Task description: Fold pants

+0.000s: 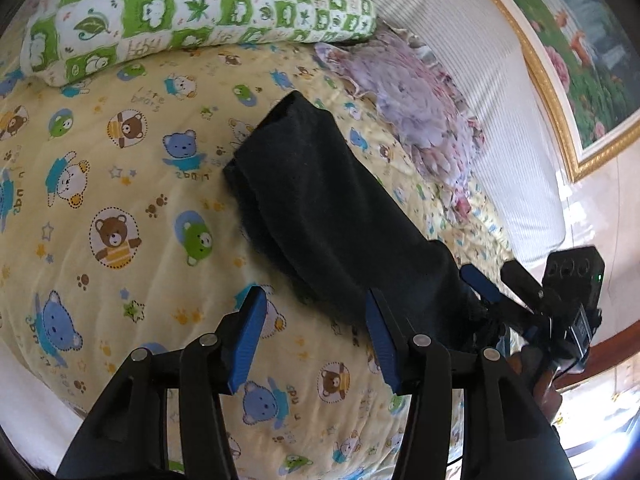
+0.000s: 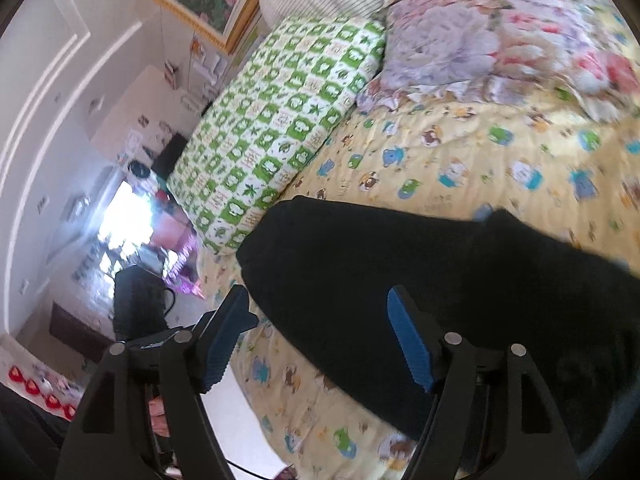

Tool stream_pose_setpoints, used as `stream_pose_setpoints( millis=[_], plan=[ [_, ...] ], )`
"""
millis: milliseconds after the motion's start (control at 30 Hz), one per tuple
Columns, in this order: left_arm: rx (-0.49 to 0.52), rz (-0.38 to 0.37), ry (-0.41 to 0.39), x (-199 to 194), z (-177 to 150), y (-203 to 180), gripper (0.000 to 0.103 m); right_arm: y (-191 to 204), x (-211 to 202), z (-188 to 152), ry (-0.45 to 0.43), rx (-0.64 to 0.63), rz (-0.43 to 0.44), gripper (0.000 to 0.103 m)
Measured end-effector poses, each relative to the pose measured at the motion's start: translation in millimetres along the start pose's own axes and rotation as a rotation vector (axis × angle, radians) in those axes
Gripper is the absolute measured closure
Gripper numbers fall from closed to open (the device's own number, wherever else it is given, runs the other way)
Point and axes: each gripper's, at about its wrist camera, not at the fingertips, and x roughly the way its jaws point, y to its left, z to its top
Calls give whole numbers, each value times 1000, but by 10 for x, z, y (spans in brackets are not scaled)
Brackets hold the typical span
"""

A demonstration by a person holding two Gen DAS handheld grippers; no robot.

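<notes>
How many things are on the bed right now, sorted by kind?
Pants: 1, the black pants
Pillows: 2, the green-checked pillow and the floral pillow
Total: 3, all lying on the bear-print sheet

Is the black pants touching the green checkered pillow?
Apart. In the left wrist view a strip of yellow bear-print sheet lies between the black pants and the green checkered pillow.

The pants lie on the quilt of the bed, with two pillows beyond them against the headboard. Left tongs hover over the pants' near edge; right tongs above the pants
</notes>
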Motion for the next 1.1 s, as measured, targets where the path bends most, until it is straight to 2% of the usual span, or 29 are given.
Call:
stream_pose_setpoints(
  millis=[367, 467, 600, 867, 933, 967, 1033, 1100],
  plan=[
    [-118, -11, 0, 135, 111, 214, 50, 260, 881, 665, 233, -237, -44, 30],
    [-159, 5, -17, 166, 122, 240, 50, 300, 1098, 787, 289, -300, -48, 30],
    [-247, 33, -66, 195, 113, 252, 49, 380, 1421, 938, 383, -393, -27, 30],
    [-325, 112, -132, 291, 149, 198, 49, 500, 1881, 1109, 513, -500, 45, 30],
    [-324, 124, -135, 315, 176, 187, 51, 484, 1972, 1153, 526, -501, 57, 31],
    [-322, 129, -136, 328, 182, 181, 52, 468, 2021, 1167, 536, -498, 66, 37],
    [-320, 141, -139, 336, 193, 180, 63, 419, 2116, 1182, 565, -481, 90, 46],
    [-324, 137, -135, 364, 202, 202, 67, 385, 2187, 1174, 593, -460, 113, 48]
  ],
)
